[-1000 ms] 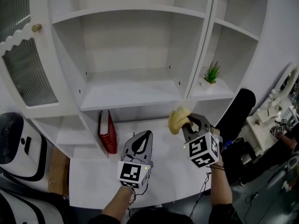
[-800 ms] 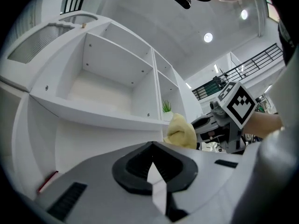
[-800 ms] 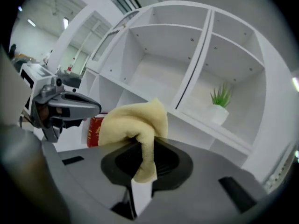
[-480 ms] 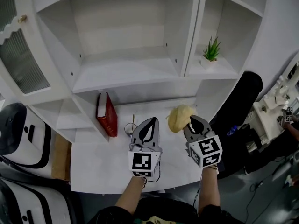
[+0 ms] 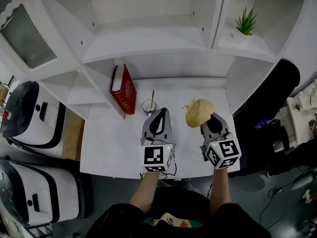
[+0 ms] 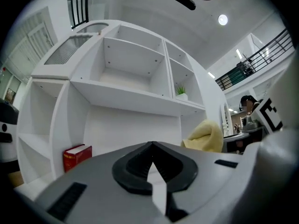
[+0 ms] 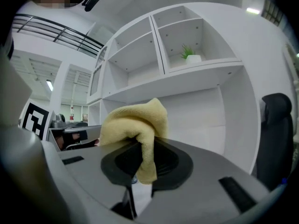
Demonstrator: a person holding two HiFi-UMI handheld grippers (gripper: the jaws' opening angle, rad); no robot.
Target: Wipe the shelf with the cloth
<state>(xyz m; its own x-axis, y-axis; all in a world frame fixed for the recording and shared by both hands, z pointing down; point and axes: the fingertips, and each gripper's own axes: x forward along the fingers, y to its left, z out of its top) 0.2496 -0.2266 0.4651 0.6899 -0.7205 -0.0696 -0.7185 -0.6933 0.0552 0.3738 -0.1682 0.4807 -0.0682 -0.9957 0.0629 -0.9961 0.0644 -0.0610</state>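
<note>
A yellow cloth (image 5: pixel 198 111) is bunched at the tip of my right gripper (image 5: pixel 210 120), which is shut on it over the white desk surface (image 5: pixel 114 143). In the right gripper view the cloth (image 7: pixel 135 125) drapes down between the jaws. My left gripper (image 5: pixel 156 119) is shut and empty, held beside the right one; its jaws meet in the left gripper view (image 6: pixel 150 146). The white shelf (image 5: pixel 148 38) rises behind the desk, its middle board above and beyond both grippers.
A red book (image 5: pixel 124 89) leans against the shelf's left divider. A small cup with a stick (image 5: pixel 149 105) stands just beyond the left gripper. A potted green plant (image 5: pixel 245 25) sits in the right compartment. White machines (image 5: pixel 34 118) stand left, a black chair (image 5: pixel 277 93) right.
Both grippers have pulled back and down from the shelf toward the desk's front, the cloth still held in the right one. The head view has tilted further down.
</note>
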